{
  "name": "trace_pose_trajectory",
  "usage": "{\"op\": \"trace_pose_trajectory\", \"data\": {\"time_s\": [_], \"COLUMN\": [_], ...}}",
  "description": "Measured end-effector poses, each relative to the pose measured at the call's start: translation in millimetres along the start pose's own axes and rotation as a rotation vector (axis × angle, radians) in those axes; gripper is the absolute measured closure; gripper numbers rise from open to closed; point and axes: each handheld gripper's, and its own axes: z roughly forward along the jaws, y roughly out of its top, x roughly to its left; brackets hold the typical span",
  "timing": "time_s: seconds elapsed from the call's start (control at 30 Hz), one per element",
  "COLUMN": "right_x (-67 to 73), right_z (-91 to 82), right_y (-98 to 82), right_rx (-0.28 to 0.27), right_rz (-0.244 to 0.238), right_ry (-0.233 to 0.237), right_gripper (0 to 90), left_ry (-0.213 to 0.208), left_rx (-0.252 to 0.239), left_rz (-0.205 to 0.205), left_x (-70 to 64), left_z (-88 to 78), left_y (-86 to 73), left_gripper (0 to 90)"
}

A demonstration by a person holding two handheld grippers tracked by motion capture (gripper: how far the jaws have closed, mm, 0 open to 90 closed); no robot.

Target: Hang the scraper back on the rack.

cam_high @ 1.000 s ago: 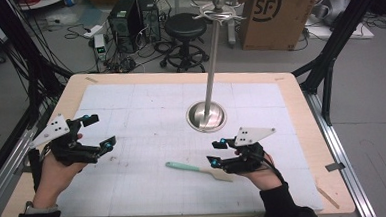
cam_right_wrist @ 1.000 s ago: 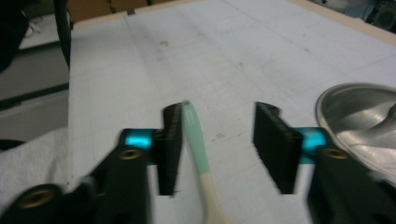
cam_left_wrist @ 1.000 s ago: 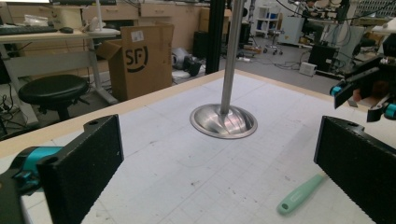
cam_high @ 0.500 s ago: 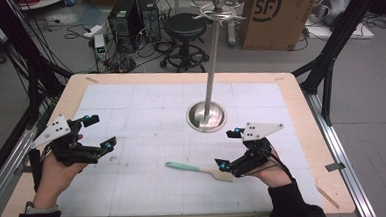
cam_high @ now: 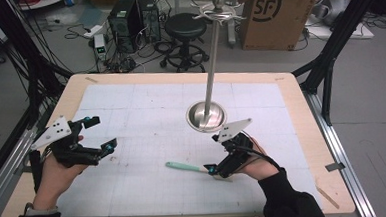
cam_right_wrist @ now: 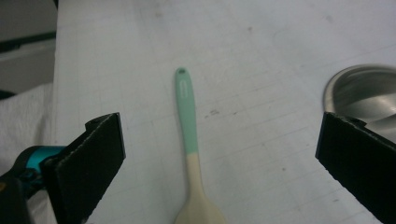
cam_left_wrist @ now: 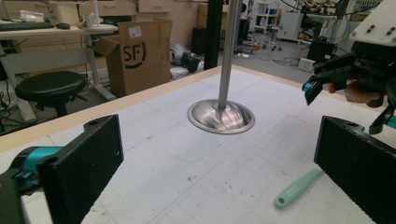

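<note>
My right hand-held gripper (cam_high: 215,168) hangs over the spoon (cam_right_wrist: 189,149), jaws wide w/ nothing held, lined up to straddle it, prob. for a pickup. Left hand-held gripper (cam_high: 98,135) waits apart, also wide open & empty, facing the stand (cam_high: 207,115) on the desk (cam_high: 145,96).

Looking forward and down from high over the near edge of the table (cam_high: 290,91). Riding low on the left, facing across toward the steel stand (cam_left_wrist: 221,115) and the cardboard box (cam_left_wrist: 135,56). Riding on the right, peering close and steeply down at the spoon (cam_right_wrist: 188,130). Sharing stand and spoon across all three.
</note>
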Motion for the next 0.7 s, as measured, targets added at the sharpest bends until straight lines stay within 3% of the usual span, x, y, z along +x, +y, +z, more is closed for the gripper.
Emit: {"op": "trace_pose_trajectory", "data": {"time_s": [0.27, 0.3, 0.43, 0.47, 0.57, 0.7], "right_x": [-7.3, -8.0, -7.1, -5.6, -4.2, -0.3], "right_z": [27.6, 36.0, 41.6, 42.7, 46.0, 56.8], "right_y": [5.9, 5.3, 5.6, 7.7, 9.5, 13.6], "right_rx": [0.150, 0.223, 0.275, 0.300, 0.332, 0.420], "right_rz": [-0.012, -0.026, -0.040, -0.052, -0.056, -0.094], "right_ry": [0.014, 0.038, 0.059, 0.084, 0.095, 0.088], "right_gripper": [1.1, 4.8, 8.5, 19.9, 22.6, 39.5], "left_ry": [0.012, 0.015, 0.012, 0.004, 0.002, 0.002], "left_rx": [0.010, 0.012, 0.005, 0.000, 0.001, 0.006], "left_rz": [-0.013, -0.013, -0.001, 0.004, 0.008, 0.004], "left_x": [1.9, 1.8, 0.0, -0.7, -2.0, -1.0], "left_z": [-4.7, -5.3, -7.1, -7.2, -6.6, -5.8], "left_y": [-4.5, -5.0, -5.4, -5.0, -5.1, -6.5], "left_gripper": [1.8, 1.8, 1.8, 1.8, 1.8, 1.9]}}
